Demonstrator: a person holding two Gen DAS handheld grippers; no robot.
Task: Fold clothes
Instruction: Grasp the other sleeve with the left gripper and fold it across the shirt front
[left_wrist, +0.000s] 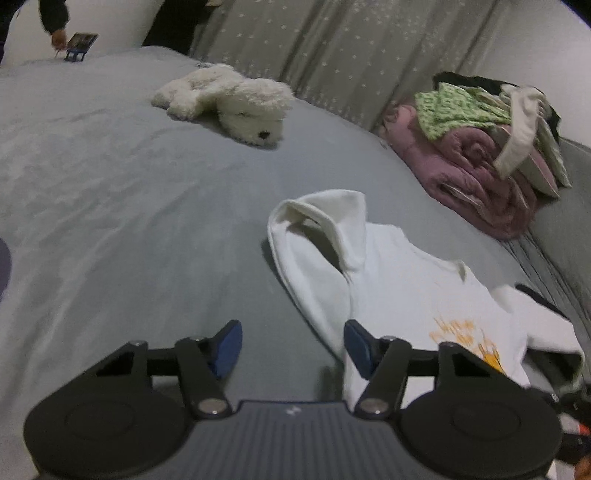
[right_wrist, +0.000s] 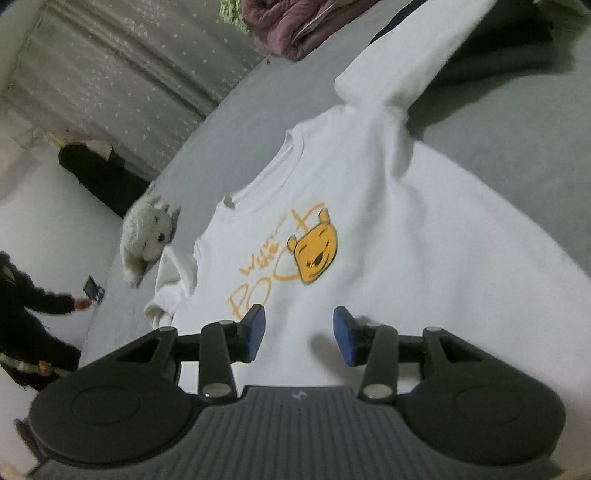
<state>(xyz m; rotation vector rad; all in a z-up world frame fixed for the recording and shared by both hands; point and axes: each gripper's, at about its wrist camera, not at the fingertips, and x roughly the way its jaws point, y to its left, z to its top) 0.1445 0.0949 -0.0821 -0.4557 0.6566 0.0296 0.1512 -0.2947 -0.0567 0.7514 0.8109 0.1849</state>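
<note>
Left gripper (left_wrist: 293, 345): jaws parted with nothing between them, over bare grey bed (left_wrist: 129, 221); the white sweatshirt (left_wrist: 406, 280) lies just right of them, its edge beneath the right-hand jaw, one sleeve folded ahead. Right gripper (right_wrist: 299, 338): jaws apart, gripping nothing, above the sweatshirt's chest; the yellow bear print (right_wrist: 317, 256) sits just ahead; beyond, a white plush dog (left_wrist: 229, 103) ahead-left and a heap of clothes (left_wrist: 487, 147) ahead-right.

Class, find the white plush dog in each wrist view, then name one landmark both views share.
Left wrist: plush dog lies upper centre on the grey bed.
Right wrist: left of centre, beside the sweatshirt's sleeve.
Shared landmark: the white sweatshirt.
</note>
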